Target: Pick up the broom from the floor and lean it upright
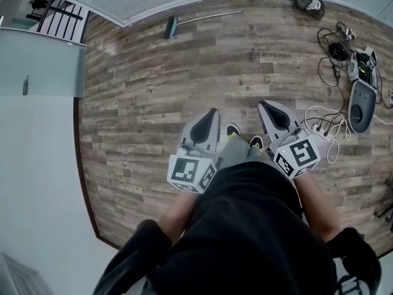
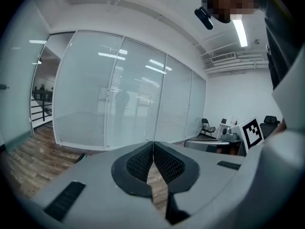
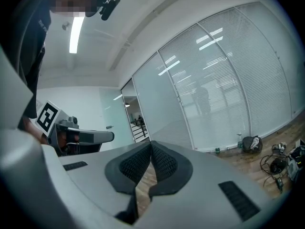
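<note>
The broom (image 1: pixel 198 20) lies flat on the wood floor far ahead, close to the glass wall, its dark head to the left and its grey handle stretching right. My left gripper (image 1: pixel 213 111) and right gripper (image 1: pixel 260 104) are held close to the body, well short of the broom, both shut and empty. In the left gripper view the pads (image 2: pixel 143 162) of the gripper (image 2: pixel 153 144) meet with nothing between them, and a dark bit of the broom's head (image 2: pixel 80 157) peeps past the jaw's left edge. The right gripper (image 3: pixel 151 145) looks the same, pads together.
A frosted glass wall (image 2: pixel 124 99) runs along the far side. Cables, a power strip (image 1: pixel 319 129) and grey devices (image 1: pixel 361 103) lie on the floor at the right. A dark bag (image 1: pixel 309 2) sits by the far wall. A white wall (image 1: pixel 37 165) borders the left.
</note>
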The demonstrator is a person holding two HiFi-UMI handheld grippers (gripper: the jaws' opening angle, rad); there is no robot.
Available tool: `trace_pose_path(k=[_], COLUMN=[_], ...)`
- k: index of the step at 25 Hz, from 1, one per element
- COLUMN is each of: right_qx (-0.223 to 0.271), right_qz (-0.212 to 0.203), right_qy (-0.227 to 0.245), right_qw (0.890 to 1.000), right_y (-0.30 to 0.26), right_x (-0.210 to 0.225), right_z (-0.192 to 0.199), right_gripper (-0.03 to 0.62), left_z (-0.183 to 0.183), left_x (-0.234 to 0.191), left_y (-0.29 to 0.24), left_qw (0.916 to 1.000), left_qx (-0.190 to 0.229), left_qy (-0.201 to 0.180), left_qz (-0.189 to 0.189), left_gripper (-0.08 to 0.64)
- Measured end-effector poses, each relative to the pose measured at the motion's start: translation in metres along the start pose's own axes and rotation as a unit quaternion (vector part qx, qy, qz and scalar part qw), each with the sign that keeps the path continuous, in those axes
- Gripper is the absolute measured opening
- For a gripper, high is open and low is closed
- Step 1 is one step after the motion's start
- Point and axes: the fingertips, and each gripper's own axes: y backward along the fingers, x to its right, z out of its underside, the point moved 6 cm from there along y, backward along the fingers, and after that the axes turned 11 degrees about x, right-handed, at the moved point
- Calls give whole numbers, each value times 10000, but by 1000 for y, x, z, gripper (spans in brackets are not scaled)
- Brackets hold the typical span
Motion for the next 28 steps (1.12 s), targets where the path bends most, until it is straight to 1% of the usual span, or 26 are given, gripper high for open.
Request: trace_pose_path(k=[6,11,15,18,22,28], right_qx=[-35,-219,-368,-503,-586,-591], right_qz=[111,153,173,146,54,25], right_qy=[-119,-192,-221,-157,91,335], right_qw=[9999,9995,9989,9985,9982,9977], right_y=[-4,-16,-35,-55,-84,-129], right_x=[8,13,22,27,28,21], right_z=[0,13,18,19,17,11], right_gripper=[17,17,17,17,17,17], left_z=[-3,8,15,13,10,-1], left_x=[4,-8,-26,-44,-70,-116], left_y=[-15,-23,-39,-52,-66,-80], left_qw=[9998,9996,9990,9986,9982,9970], left_qx=[-21,-184,-321,-307,-202,76], left_qy=[-52,140,282,410,521,738], left_qz=[174,173,131,141,221,201], left_gripper=[21,21,21,21,21,21])
